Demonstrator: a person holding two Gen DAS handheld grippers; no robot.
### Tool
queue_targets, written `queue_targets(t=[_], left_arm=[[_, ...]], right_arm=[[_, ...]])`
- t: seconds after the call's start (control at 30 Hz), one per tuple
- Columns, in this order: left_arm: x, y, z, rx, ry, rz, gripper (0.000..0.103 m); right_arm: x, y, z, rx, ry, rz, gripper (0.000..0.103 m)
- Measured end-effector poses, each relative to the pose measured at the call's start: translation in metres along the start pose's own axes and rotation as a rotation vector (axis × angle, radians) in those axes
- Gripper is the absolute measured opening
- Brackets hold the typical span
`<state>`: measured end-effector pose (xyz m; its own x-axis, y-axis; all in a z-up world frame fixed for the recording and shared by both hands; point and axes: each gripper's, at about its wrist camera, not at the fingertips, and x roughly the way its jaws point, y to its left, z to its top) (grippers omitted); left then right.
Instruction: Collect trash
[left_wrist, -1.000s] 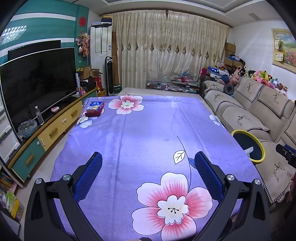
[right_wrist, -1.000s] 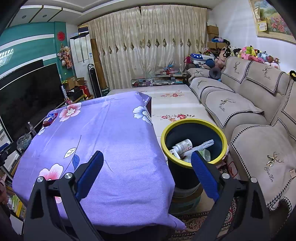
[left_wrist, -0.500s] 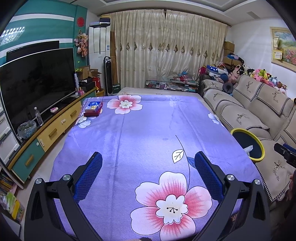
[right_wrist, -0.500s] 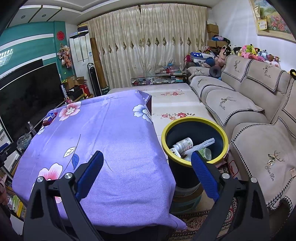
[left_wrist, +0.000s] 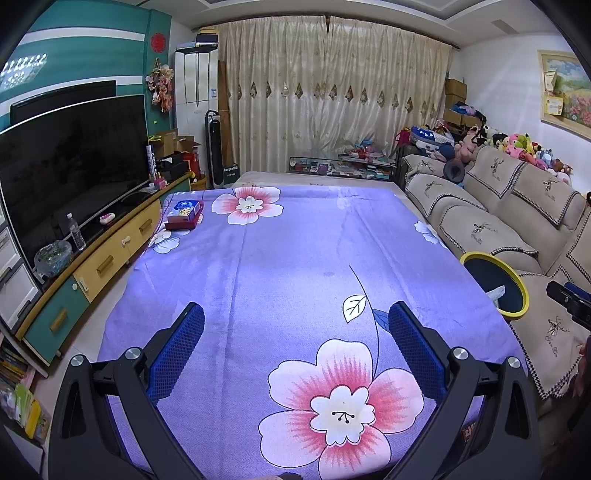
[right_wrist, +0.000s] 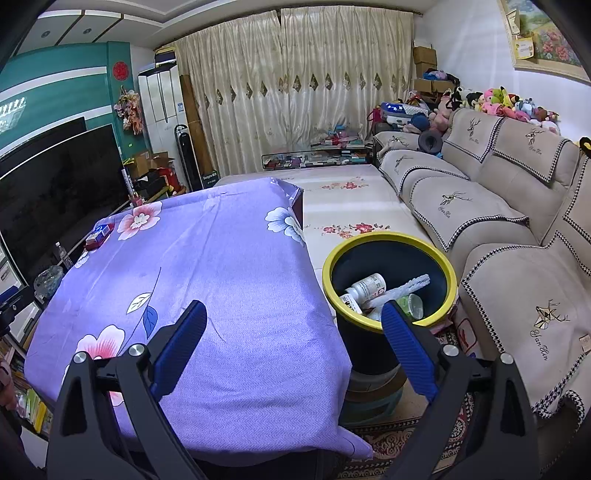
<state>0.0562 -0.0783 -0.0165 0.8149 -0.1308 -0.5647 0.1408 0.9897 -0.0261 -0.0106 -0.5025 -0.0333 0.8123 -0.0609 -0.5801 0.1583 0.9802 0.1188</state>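
A dark bin with a yellow rim (right_wrist: 384, 244) stands on the floor right of the table. It holds a white bottle (right_wrist: 365, 286), a white crumpled strip (right_wrist: 402, 288) and a clear green cup (right_wrist: 412, 303). The bin also shows in the left wrist view (left_wrist: 517, 280) at the right. My right gripper (right_wrist: 293, 314) is open and empty, over the table's near right corner beside the bin. My left gripper (left_wrist: 295, 314) is open and empty above the purple flowered tablecloth (left_wrist: 295, 251).
A red and blue box (left_wrist: 184, 214) lies at the table's far left corner. A beige sofa (right_wrist: 498, 221) runs along the right. A TV (left_wrist: 66, 162) on a yellow and teal cabinet (left_wrist: 103, 258) lines the left. A patterned rug (right_wrist: 399, 443) lies under the bin.
The right gripper view has shifted slightly, so the bin sits a little lower and closer. The left view barely moved. Both grippers stay open and empty.
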Motion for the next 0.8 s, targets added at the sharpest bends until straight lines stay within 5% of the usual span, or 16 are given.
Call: queue_targets(t=[0.8], left_arm=[[0.0051, 0.0016, 0.0003, 0.007, 0.01, -0.003, 0.098]], right_arm=[[0.0064, 0.0011, -0.002, 0.004, 0.008, 0.002, 0.091]])
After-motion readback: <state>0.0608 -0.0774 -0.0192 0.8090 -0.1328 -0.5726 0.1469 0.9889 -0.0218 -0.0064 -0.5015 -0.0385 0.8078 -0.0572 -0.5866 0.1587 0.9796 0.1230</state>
